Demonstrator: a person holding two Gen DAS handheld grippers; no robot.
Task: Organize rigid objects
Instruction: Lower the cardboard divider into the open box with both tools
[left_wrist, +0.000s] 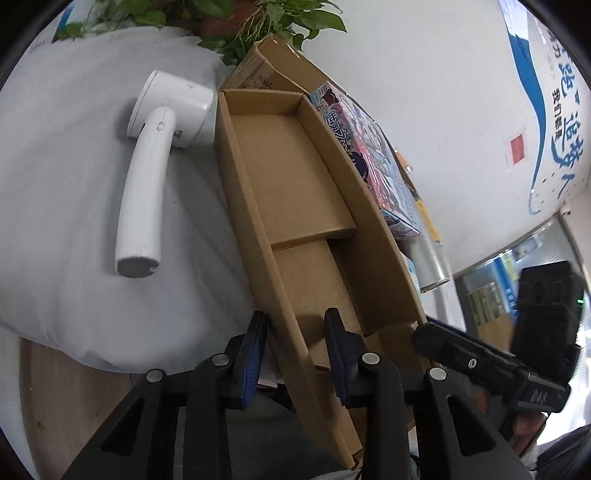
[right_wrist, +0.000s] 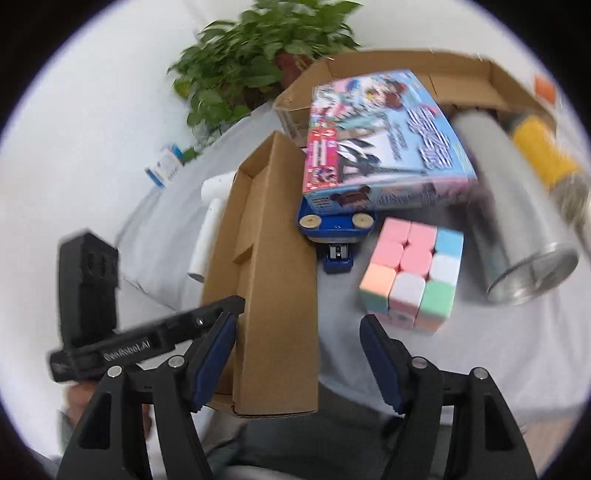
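An open brown cardboard box (left_wrist: 295, 192) lies tilted on the white cloth. My left gripper (left_wrist: 295, 332) straddles the box's near left wall, one finger outside and one inside, with some gap on both sides. A white handheld lint remover (left_wrist: 147, 170) lies to the left of the box. In the right wrist view the same box (right_wrist: 273, 266) stands between the fingers of my open right gripper (right_wrist: 299, 332). A pastel puzzle cube (right_wrist: 413, 273), a blue stapler (right_wrist: 336, 236) and a colourful toy package (right_wrist: 384, 140) lie to the right.
A larger cardboard box (right_wrist: 461, 74) sits behind with a clear metal-ended cylinder (right_wrist: 517, 236) and a yellow item (right_wrist: 543, 151) near it. A potted plant (right_wrist: 266, 59) stands at the back. The wooden table edge (left_wrist: 74, 398) shows below the cloth.
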